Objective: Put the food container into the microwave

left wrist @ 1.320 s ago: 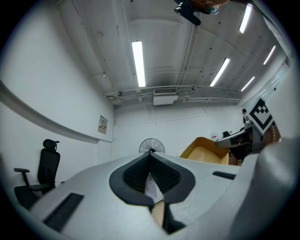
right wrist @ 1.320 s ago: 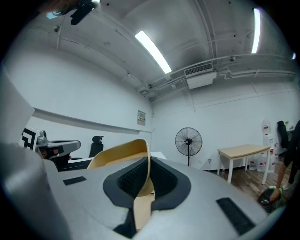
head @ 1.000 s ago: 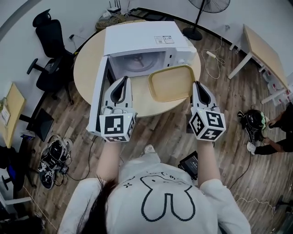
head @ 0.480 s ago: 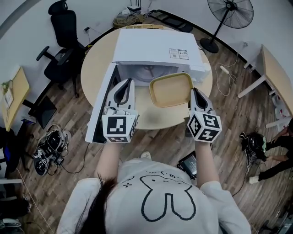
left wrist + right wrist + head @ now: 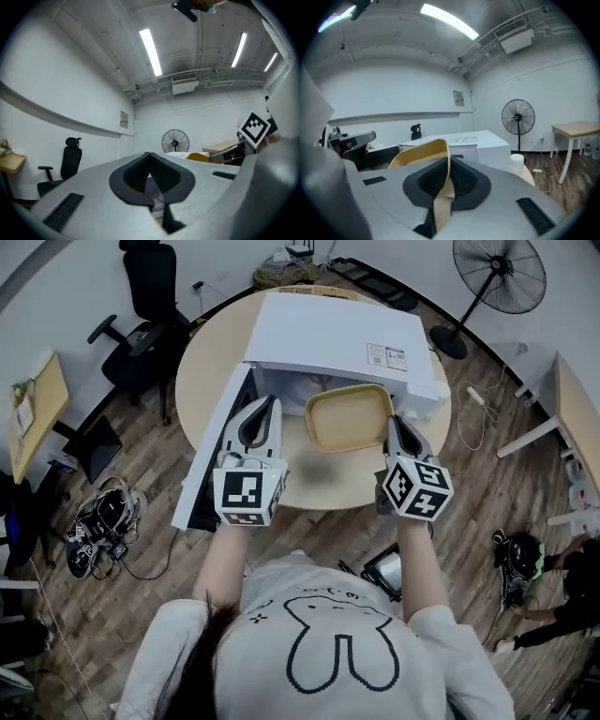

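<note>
The yellow food container (image 5: 347, 418) hangs level over the round table, its far edge at the mouth of the white microwave (image 5: 337, 334). My right gripper (image 5: 394, 432) is shut on the container's right rim; in the right gripper view the yellow rim (image 5: 424, 157) runs between the jaws of the right gripper (image 5: 447, 161). The microwave door (image 5: 211, 460) stands open to the left. My left gripper (image 5: 265, 412) is shut and holds nothing, between the door and the container. In the left gripper view the left gripper (image 5: 150, 157) has its pads pressed together.
The round wooden table (image 5: 202, 371) carries the microwave. Around it stand a black office chair (image 5: 150, 287), a fan (image 5: 502, 273), and side desks (image 5: 577, 399). Cables and bags (image 5: 103, 531) lie on the wood floor. A person (image 5: 553, 615) crouches at the lower right.
The right gripper has carried the container forward, from over the table's front to the microwave's opening. The left gripper moved forward alongside it, still shut.
</note>
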`<state>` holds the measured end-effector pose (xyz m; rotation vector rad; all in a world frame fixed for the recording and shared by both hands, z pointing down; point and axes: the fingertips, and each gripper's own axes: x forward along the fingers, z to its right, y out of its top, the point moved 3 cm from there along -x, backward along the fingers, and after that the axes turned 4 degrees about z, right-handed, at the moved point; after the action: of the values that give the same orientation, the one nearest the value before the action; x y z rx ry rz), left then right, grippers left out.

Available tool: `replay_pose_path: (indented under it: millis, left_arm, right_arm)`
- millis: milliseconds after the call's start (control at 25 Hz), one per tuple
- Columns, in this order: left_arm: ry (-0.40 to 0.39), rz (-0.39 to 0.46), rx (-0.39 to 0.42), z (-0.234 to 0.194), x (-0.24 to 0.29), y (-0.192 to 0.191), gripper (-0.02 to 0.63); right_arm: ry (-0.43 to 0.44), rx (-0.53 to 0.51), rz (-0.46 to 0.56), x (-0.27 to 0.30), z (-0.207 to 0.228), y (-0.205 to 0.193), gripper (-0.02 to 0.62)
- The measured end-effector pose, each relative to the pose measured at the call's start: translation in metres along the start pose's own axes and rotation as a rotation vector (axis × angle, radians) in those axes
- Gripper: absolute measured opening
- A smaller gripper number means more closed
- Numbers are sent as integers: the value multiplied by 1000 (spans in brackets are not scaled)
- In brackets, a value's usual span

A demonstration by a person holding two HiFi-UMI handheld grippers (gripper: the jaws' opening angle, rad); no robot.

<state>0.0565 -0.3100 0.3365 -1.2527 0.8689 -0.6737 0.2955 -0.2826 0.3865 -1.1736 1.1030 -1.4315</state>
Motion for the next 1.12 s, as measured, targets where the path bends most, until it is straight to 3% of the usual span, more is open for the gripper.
replay_pose_path:
  millis: [400, 1120]
  left_arm:
    - [11, 10, 32, -6, -4, -5, 8]
    - [63, -6, 50, -14, -6, -28, 8]
  right_arm:
    - [36, -11, -41, 23, -17, -28, 39]
    - [29, 107, -115, 80, -10, -82, 40]
